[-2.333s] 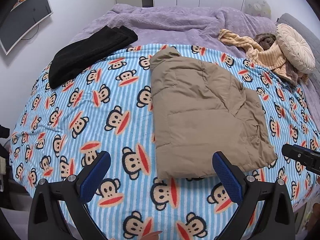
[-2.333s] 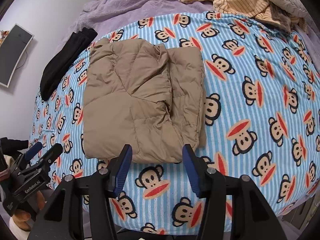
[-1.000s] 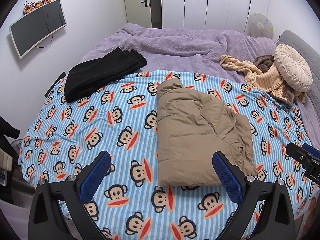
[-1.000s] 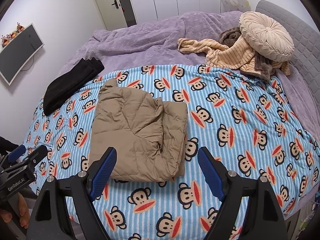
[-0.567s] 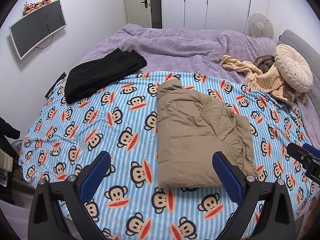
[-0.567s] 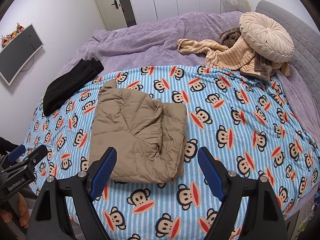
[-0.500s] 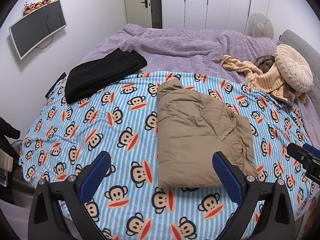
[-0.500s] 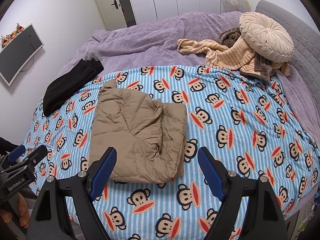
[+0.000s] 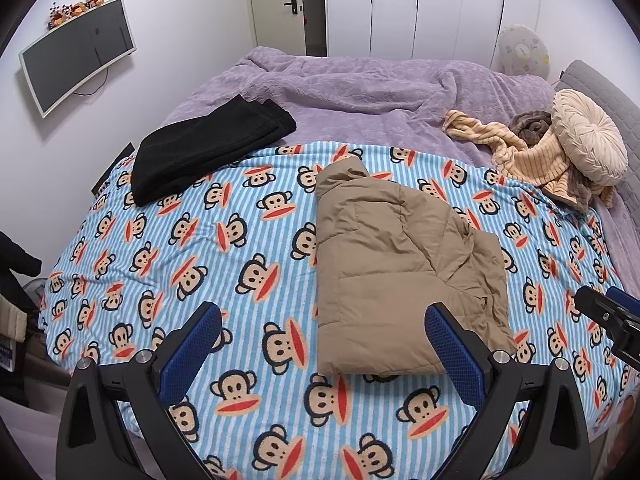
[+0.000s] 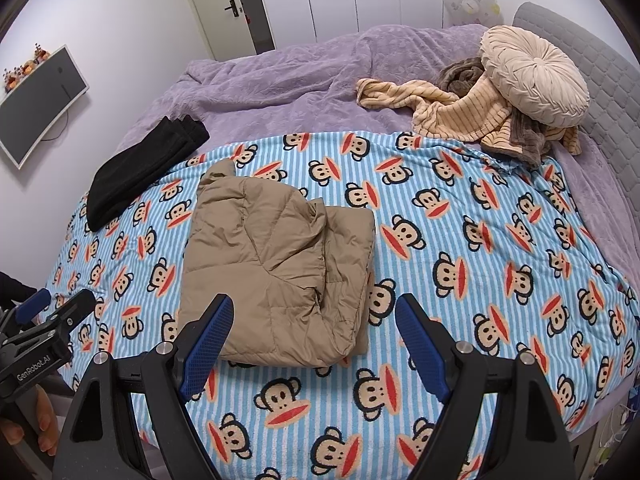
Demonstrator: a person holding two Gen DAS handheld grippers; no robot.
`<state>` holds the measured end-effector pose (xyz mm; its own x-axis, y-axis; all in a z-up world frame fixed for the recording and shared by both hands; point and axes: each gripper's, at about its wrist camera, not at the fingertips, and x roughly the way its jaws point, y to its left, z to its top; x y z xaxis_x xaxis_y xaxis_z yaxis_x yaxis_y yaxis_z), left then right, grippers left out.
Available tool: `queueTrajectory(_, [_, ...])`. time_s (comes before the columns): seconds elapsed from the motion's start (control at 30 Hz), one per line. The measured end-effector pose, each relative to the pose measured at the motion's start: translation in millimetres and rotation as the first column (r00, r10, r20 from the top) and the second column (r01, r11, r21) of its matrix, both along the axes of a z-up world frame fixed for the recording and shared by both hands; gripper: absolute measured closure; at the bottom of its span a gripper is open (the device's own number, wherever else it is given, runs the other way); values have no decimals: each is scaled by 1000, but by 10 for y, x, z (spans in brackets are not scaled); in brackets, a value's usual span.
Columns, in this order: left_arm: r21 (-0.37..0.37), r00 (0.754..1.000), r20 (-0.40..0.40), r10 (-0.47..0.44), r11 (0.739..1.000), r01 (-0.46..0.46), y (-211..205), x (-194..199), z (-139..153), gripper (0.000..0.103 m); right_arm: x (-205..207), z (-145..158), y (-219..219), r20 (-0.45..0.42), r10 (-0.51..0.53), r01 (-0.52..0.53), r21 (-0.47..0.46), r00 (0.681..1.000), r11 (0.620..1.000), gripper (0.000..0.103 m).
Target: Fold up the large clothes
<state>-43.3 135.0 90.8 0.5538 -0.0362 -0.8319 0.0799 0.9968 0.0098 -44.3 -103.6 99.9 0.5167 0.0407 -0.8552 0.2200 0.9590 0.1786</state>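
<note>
Two grippers, and we hold both with jaws spread wide and nothing between them: the left gripper (image 9: 322, 350) and the right gripper (image 10: 314, 332) hang above the near edge of the bed, clear of the cloth. Over the last couple of seconds we have pulled back and up from the tan puffer jacket (image 9: 400, 276), and the right jaws have opened wider than they were. The jacket has kept its shape since then, so we judge this fold finished. It lies as one compact rectangle on the monkey-print blanket (image 9: 192, 272), collar end pointing toward the purple duvet (image 9: 360, 84).

Counting outward: one tan jacket; one folded black garment (image 9: 208, 140) well apart at the far left; one loose striped beige garment (image 10: 448, 112) tangled with a brown one under one round cream cushion (image 10: 536, 80). That heap looks unfolded, likely our next job.
</note>
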Motion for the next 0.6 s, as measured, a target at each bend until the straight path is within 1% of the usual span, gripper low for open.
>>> queueTrajectory(0.6, [-1,1000,0,1,1000,-1,-2,5,5,1,5,4,6,0,-1,1,1,1000,1000,18])
